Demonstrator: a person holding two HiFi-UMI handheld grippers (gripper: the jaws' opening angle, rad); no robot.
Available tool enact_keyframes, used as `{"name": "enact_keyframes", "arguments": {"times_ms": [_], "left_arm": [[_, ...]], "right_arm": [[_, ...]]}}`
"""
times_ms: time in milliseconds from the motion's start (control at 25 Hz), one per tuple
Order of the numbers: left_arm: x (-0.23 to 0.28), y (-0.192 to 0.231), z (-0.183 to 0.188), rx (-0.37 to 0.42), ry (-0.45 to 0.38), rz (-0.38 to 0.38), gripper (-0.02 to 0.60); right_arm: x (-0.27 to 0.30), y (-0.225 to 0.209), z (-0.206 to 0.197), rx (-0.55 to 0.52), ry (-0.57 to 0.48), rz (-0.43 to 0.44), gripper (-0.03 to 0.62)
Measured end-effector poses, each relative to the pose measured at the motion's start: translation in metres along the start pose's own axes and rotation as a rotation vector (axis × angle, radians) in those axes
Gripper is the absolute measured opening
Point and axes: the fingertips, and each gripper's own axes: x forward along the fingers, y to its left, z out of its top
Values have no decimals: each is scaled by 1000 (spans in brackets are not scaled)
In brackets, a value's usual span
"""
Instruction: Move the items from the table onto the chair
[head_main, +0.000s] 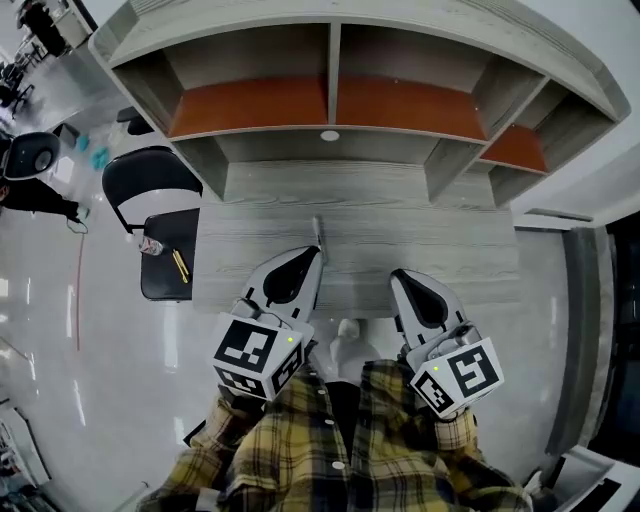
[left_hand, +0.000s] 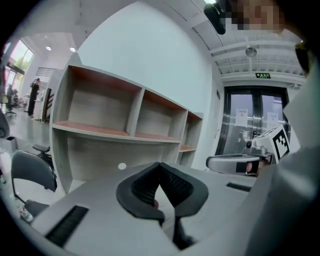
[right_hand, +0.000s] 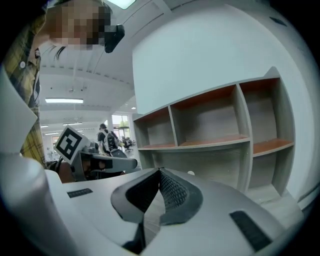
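The left gripper (head_main: 312, 256) and right gripper (head_main: 402, 278) hover side by side at the table's (head_main: 400, 225) near edge — both pointing across it, jaws pressed together, holding nothing.

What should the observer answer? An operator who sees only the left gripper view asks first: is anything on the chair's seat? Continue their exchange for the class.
Observer: Yes, the head view shows a small bottle and yellow sticks lying on the chair.
Operator: What lies on the table?
Observer: One thin pale stick near the middle of the table.
Operator: Is the right tool carrying something?
Observer: No, its own view shows the right tool shut and empty.
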Motion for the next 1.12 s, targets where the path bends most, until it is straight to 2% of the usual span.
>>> {"name": "enact_keyframes", "arguments": {"times_ms": [160,360,560,880,1000,1120], "left_arm": [[12,-4,-4,-26,1,96,5],[24,-2,-16,-46,31,158,5],[32,13,-27,-79,51,221,5],[40,31,-30,-118,55,240,10],[41,38,-33,-142,72,246,83],[45,44,-42,-169,91,249,126]], "right_arm": [[1,-19,-2,-5,29,95,18],[6,-29,-10,25,56,141,18],[15,-36,-13,28,67,145,18],[25,-41,-14,34,75,135,18],[26,-42,-13,34,77,130,18],[27,-45,-17,48,86,117,18]]}}
